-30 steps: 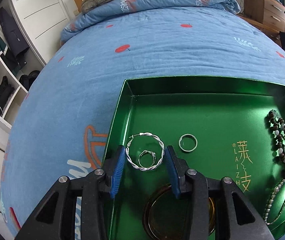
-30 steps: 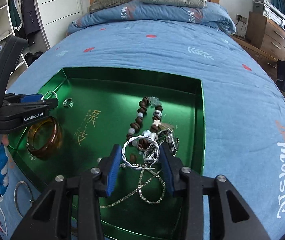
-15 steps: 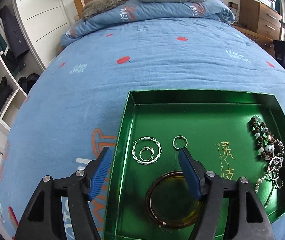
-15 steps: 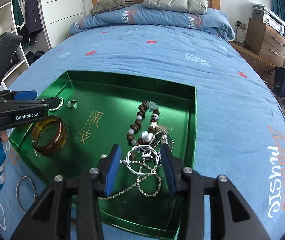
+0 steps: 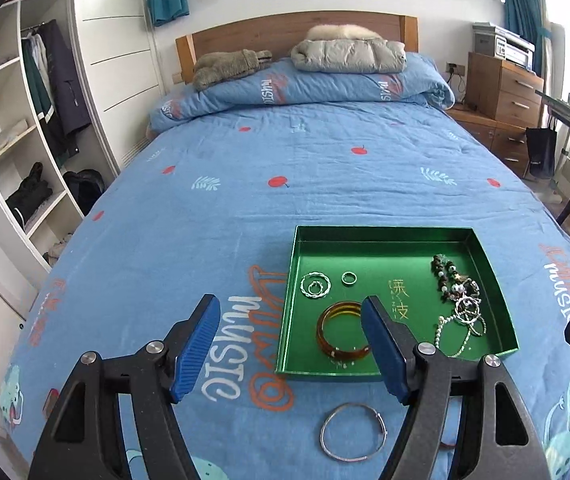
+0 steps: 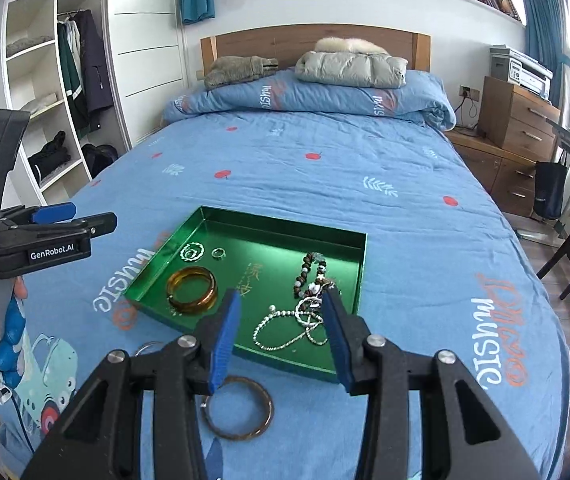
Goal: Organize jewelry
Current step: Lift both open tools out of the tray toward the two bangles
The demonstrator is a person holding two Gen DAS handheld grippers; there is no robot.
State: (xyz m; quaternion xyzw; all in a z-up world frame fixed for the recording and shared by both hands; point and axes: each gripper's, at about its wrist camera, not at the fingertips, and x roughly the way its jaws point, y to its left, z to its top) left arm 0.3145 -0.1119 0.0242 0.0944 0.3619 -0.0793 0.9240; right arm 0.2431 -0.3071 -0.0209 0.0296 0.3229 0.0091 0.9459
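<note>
- Left gripper (image 5: 291,344): jaws open, empty, just widened; right gripper (image 6: 281,334): jaws apart, empty.
- Nearest the tray (image 5: 485,256), on the bed (image 5: 285,160): silver bangle (image 5: 353,432), brown bangle (image 6: 239,408).
- Advice: take one bangle by its rim, then lower it beside the amber bangle (image 5: 343,330).
- Tangled chains (image 6: 301,320) at the tray's right: individual pieces indistinct.
</note>
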